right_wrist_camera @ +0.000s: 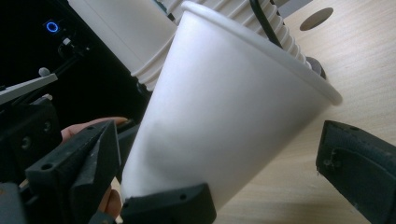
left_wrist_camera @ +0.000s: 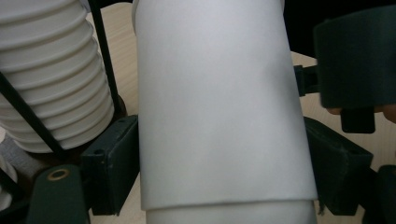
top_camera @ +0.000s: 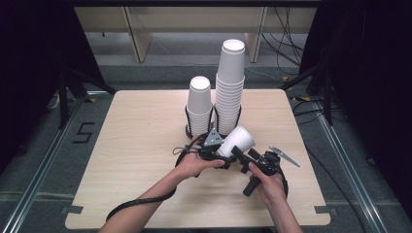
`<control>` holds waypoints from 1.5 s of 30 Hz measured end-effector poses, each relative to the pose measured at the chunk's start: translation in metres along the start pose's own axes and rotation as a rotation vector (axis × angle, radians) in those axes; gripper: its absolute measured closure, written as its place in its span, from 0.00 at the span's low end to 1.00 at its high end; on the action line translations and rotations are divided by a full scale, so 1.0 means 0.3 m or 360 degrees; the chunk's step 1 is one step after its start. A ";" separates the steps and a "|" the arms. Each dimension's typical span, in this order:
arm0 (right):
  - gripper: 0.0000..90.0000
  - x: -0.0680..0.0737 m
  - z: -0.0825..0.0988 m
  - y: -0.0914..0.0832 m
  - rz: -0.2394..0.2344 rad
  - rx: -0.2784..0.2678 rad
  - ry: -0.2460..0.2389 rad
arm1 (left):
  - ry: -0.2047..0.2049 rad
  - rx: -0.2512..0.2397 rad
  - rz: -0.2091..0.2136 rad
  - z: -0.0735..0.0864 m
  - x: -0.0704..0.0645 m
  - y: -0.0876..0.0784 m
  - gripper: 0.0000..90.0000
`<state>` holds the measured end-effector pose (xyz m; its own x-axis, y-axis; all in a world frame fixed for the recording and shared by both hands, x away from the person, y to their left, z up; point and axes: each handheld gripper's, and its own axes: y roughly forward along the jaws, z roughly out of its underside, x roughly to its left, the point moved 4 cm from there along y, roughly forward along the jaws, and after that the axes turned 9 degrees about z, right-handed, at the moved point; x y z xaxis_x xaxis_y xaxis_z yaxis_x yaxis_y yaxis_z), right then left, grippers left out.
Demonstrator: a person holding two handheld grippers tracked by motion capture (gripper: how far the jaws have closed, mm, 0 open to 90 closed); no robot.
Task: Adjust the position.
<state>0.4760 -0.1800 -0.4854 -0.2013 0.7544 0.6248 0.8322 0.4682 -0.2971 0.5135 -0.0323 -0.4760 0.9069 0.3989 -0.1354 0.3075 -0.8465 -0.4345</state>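
A single white paper cup [top_camera: 239,140] hangs tilted above the table's middle, rim up and to the right. My left gripper [top_camera: 224,154] is shut on its lower body; in the left gripper view the cup [left_wrist_camera: 219,93] sits between both pads [left_wrist_camera: 109,168], which press its sides. My right gripper [top_camera: 244,154] reaches in from the right. In the right gripper view its jaws stand wide around the cup [right_wrist_camera: 224,107], and the right pad [right_wrist_camera: 359,163] is clear of the wall.
Two stacks of white cups stand in black wire holders at the far middle of the wooden table [top_camera: 136,145]: a short stack [top_camera: 199,104] and a tall stack [top_camera: 230,82], just behind the grippers. Cables lie on the floor behind the table.
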 end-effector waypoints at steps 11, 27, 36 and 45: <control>0.01 -0.010 -0.003 0.014 0.0065 0.0022 0.0055 | 0.0011 -0.0024 -0.0021 -0.004 -0.001 0.002 0.23; 0.01 0.001 -0.018 0.047 0.0058 0.0050 0.0315 | 0.0049 -0.0010 -0.0008 0.000 -0.018 0.012 0.23; 0.03 -0.016 -0.040 0.069 0.0096 0.0025 0.0334 | 0.0070 -0.0006 -0.0002 0.005 -0.034 0.022 0.23; 0.14 0.002 -0.035 0.066 0.0096 0.0008 0.0288 | 0.0064 0.0015 -0.0008 0.008 -0.030 0.023 0.22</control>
<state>0.4977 -0.1752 -0.4832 -0.0545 0.6861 0.7254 0.8373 0.4272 -0.3412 0.5068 -0.0409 -0.4801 0.9162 0.3886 -0.0975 0.3096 -0.8411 -0.4434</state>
